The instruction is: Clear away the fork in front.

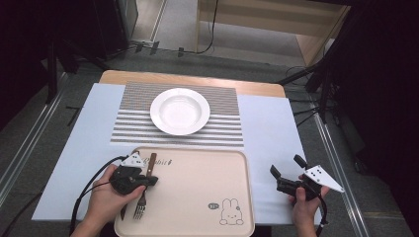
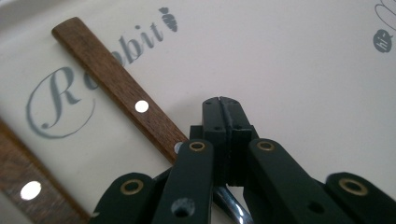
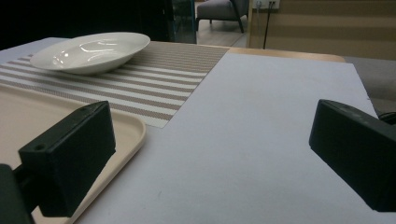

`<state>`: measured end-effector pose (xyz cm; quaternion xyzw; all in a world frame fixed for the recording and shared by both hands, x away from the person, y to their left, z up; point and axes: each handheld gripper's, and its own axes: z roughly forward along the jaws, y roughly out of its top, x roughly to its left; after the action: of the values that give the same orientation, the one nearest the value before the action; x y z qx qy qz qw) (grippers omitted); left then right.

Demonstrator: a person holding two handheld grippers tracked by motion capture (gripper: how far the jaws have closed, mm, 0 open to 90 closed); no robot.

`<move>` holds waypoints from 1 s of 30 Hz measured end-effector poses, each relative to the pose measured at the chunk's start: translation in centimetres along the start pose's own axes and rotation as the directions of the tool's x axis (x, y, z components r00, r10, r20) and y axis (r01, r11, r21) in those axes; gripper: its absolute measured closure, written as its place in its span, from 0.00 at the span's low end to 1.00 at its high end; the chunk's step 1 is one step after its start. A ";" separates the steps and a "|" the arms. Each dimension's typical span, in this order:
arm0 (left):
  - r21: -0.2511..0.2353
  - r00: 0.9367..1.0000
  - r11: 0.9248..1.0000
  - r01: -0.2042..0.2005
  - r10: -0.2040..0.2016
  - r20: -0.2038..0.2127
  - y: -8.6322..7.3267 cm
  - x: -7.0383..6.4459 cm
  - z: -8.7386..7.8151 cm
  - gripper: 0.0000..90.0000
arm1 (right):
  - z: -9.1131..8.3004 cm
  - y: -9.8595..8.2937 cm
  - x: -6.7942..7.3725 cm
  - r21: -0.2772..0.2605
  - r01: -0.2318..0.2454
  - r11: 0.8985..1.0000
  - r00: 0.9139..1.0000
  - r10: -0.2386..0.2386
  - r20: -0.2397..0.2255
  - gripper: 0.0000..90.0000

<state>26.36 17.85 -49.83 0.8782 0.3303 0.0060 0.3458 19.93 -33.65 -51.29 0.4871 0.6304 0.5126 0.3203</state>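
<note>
Fork pickup in progress, judging by the left side. Left gripper (image 1: 148, 180) sits at the lower left of the high view, over the left edge of the beige plastic tray with the rabbit print (image 1: 207, 173). Its jaws are pinched together on the neck of the wood-handled steel fork (image 1: 144, 195): in the left gripper view the brown riveted handle (image 2: 122, 95) runs from the upper left down into the jaws, and bright metal shows just below them. I can't tell if the fork is lifted or lying flat on the tray. A second wood-handled utensil (image 2: 28, 186), likely a knife, lies just beside it at the lower left of that view.

Right gripper (image 1: 286, 177) is at the lower right of the high view, over the pale blue table cover (image 1: 267, 128), jaws spread wide, holding nothing, well apart from the tray.

White round deep plate (image 1: 180, 111) sits on the grey striped placemat (image 1: 133, 129) at upper centre.

Next move, my guess: raise the fork straight off the tray, keeping the grip firm so it doesn't pivot, then carry it to the mat left of the plate.
</note>
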 end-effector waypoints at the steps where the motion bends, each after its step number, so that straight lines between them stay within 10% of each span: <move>1: -0.003 1.000 1.000 0.007 -0.007 0.001 -0.1 0.1 -0.1 0.99 | 0.0 0.0 0.0 0.000 0.000 1.000 1.000 0.000 0.000 0.00; 30: -0.093 0.990 0.994 0.052 -0.063 -0.123 2.0 2.6 1.3 0.99 | 0.2 0.0 0.2 0.008 0.006 1.000 1.000 -0.006 0.005 0.00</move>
<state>29.91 17.49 -50.16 0.8498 0.3760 0.0660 0.3635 19.99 -33.40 -51.32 0.4876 0.6332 0.5079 0.3215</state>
